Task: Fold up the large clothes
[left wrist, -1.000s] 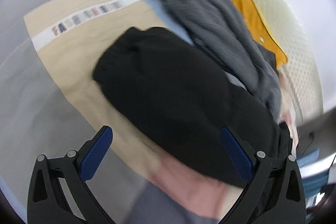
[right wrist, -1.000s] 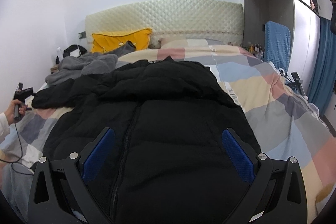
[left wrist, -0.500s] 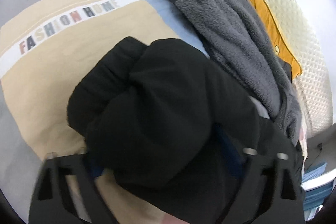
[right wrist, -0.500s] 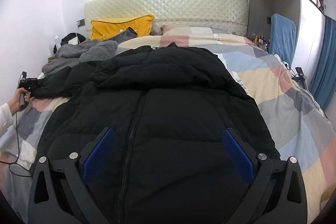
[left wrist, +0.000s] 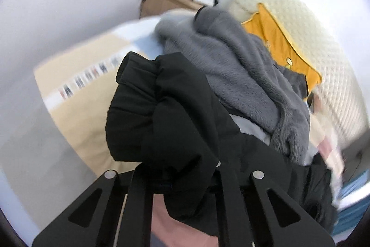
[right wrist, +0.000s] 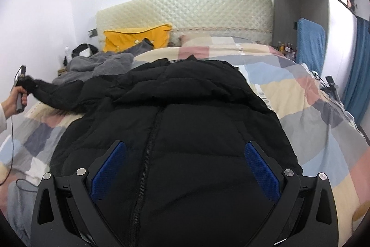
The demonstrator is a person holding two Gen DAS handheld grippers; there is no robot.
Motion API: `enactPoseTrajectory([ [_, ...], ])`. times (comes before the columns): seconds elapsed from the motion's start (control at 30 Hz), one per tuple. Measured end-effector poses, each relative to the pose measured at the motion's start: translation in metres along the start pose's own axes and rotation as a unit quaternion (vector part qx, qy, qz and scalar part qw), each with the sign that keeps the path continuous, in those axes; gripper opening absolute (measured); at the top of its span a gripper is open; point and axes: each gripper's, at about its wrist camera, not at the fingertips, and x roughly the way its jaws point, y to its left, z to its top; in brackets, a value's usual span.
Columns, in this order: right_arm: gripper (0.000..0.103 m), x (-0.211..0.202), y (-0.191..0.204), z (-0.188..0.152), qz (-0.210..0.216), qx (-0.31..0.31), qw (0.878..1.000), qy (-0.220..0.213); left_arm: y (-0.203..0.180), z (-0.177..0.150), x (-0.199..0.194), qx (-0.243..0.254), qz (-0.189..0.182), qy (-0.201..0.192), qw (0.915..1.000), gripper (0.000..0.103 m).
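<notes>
Black puffer jacket (right wrist: 185, 122) lies front-up along the middle of the bed, zipper (right wrist: 148, 149) running down its chest and the hood end toward the quilted cream headboard (right wrist: 185, 10). Its one sleeve (right wrist: 60, 94) stretches out to the left edge of the bed, where the left tongs (left wrist: 182, 175) are closed on the cuff (left wrist: 148, 108); in the left wrist view the two black arms stand close together with bunched black fabric pinched between them, and the blue pads are hidden by the cloth. From the right wrist view those same left tongs (right wrist: 22, 82) appear small at the far left, held in a hand (right wrist: 12, 103) with a cable trailing down. The right tongs (right wrist: 185, 161) are spread wide, blue pads (right wrist: 108, 163) well apart and holding nothing, positioned above the jacket's lower body; whether they touch the cloth I cannot tell. A grey fleece garment (left wrist: 245, 85) is heaped just beside the sleeve, toward the headboard, with a yellow pillow (right wrist: 138, 38) behind it. The patchwork duvet (right wrist: 312, 112) in beige, pink, blue and grey covers the bed under the jacket. A blue curtain (right wrist: 358, 66) hangs at the far right.
</notes>
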Motion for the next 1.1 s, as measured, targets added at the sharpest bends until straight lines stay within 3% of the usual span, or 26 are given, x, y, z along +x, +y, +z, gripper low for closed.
enactPoseTrajectory([
  [0.2, 0.103, -0.015, -0.005, 0.000, 0.011, -0.005, 1.000, -0.022, -0.024, 0.002, -0.057, 0.003, -0.015, -0.028, 0.9995, 0.011],
  [0.5, 0.103, -0.040, -0.030, 0.004, 0.043, 0.003, 0.998, -0.047, -0.104, -0.003, -0.146, 0.027, -0.023, -0.089, 0.9954, 0.011],
  [0.63, 0.103, -0.049, -0.039, 0.008, 0.052, -0.004, 0.996, -0.066, -0.158, -0.018, -0.182, 0.082, -0.004, -0.118, 0.9896, 0.011],
  [0.8, 0.103, -0.053, -0.051, 0.013, 0.061, -0.006, 0.995, -0.081, -0.215, -0.039, -0.217, 0.141, -0.010, -0.135, 0.9807, 0.011],
  [1.1, 0.103, -0.043, -0.077, 0.023, 0.052, -0.021, 0.995, -0.085, -0.316, -0.084, -0.266, 0.213, -0.054, -0.161, 0.9621, 0.011],
])
